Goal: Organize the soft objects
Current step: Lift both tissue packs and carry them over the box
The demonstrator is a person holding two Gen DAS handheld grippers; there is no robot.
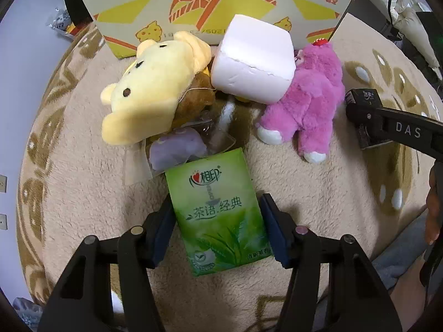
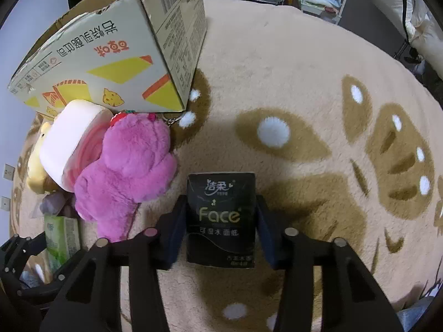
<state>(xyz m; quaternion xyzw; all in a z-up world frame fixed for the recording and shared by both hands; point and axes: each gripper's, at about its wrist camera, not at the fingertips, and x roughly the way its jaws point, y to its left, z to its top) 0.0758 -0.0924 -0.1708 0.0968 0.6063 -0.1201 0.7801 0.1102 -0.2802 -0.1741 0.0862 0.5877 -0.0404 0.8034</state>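
My left gripper [image 1: 218,218] is shut on a green tissue pack [image 1: 218,215], its pads pressing both long sides, just above the rug. My right gripper [image 2: 221,221] is shut on a black tissue pack [image 2: 221,218]; it also shows in the left wrist view [image 1: 362,116] at the right. Ahead lie a yellow plush bear [image 1: 155,88], a white foam block [image 1: 253,58], a pink plush bear [image 1: 307,96] and a purple soft item in a clear wrapper [image 1: 177,149]. The cardboard box [image 1: 216,5] stands behind them.
Everything rests on a beige and brown plush rug [image 2: 304,83]. The box [image 2: 110,55] stands at the rug's far left in the right wrist view, with shelves and bedding beyond. The person's hand [image 1: 433,202] is at the right edge.
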